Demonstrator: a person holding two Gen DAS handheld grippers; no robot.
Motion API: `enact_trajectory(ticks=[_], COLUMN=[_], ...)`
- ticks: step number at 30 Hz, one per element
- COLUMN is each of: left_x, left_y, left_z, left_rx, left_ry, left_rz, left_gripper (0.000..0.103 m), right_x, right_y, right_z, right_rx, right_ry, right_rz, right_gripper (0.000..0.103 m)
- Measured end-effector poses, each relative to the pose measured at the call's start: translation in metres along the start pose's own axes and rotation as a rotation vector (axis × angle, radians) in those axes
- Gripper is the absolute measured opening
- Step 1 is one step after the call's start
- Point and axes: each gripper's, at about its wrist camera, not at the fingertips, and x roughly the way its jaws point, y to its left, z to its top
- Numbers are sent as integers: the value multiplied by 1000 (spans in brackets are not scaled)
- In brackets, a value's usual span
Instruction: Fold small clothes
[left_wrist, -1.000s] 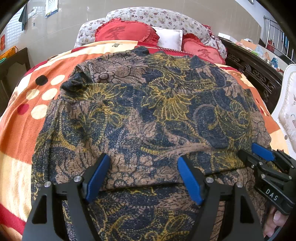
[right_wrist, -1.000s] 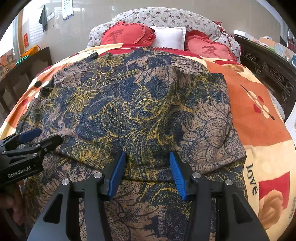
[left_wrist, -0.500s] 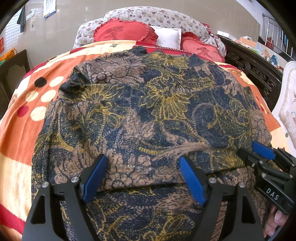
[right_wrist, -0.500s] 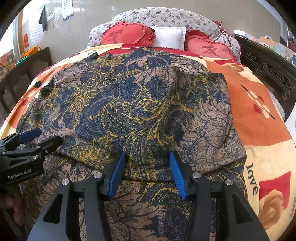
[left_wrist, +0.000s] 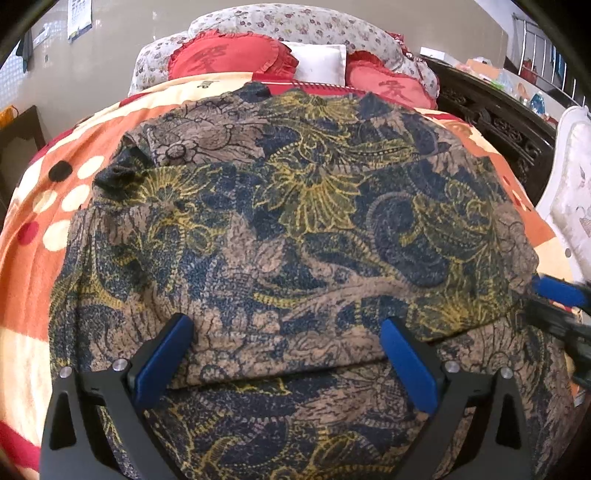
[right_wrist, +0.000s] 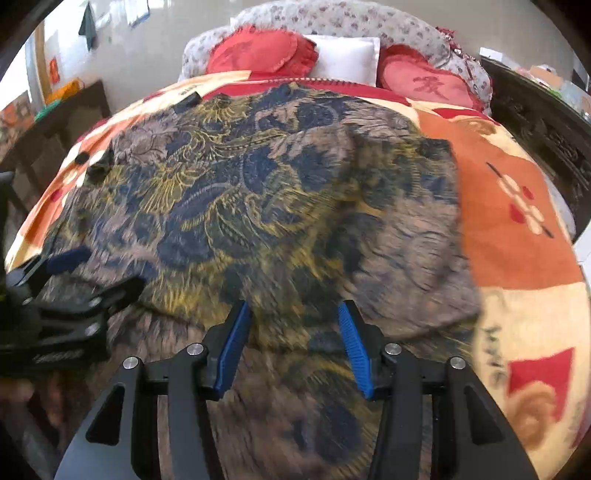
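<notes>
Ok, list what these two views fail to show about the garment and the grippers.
- Garment near hem: cut off by the bottom edge and the gripper bodies, both views.
- Right gripper contact with the cloth: motion-blurred, right wrist view.
- Right gripper in the left wrist view: blurred, cut by the right edge.
- Left gripper: open; whether it touches the fold cannot be told.

Black hand-held gripper (left_wrist: 284, 354), blue pads (left_wrist: 406, 365), silver screws (left_wrist: 120, 365)

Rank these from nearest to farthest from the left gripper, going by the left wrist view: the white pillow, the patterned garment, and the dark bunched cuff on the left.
From the left gripper:
1. Patterned garment, directly under and ahead of the fingers.
2. Dark bunched cuff, ahead on the left, at the garment's edge.
3. White pillow, far end of the bed, between the red cushions.
</notes>
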Motion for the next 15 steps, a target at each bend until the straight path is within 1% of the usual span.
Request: enact_trajectory(ticks=[2, 4, 5, 6, 7, 9, 12, 13, 14, 15], left_x=[0, -6, -15, -32, -49, -81, -126, -140, -146, -153], left_y=[0, -1, 0, 5, 12, 31, 73, 93, 103, 118], left_z=[-1, 2, 0, -5, -10, -26, -64, -84, -95, -116], left_rx=[9, 53, 71, 87, 95, 103, 96, 74, 55, 16], left_ry=[9, 57, 69, 63, 57, 44, 74, 105, 125, 169], left_rz=[4, -1, -29, -75, -114, -146, -82, -63, -58, -58], left_gripper=[103, 101, 97, 95, 95, 95, 95, 95, 95, 95], right_x=[-31, -63, -78, -90, -103, -128, -148, -152, -154, -153], right_y=[-12, -27, -33, -38, -41, -47, -48, -45, -40, -43], right_z=[-14, -40, -56, -70, -84, -115, -150, -161, -168, -171], right_rx=[-4, -14, -21, -31, -46, -74, -95, -98, -103, -104], right_ry=[-2, 26, 41, 50, 51, 36, 17, 6, -12, -27], right_rz=[17, 66, 86, 96, 95, 87, 81, 80, 79, 84], right_gripper=[59, 59, 59, 59, 59, 59, 59, 59, 59, 59])
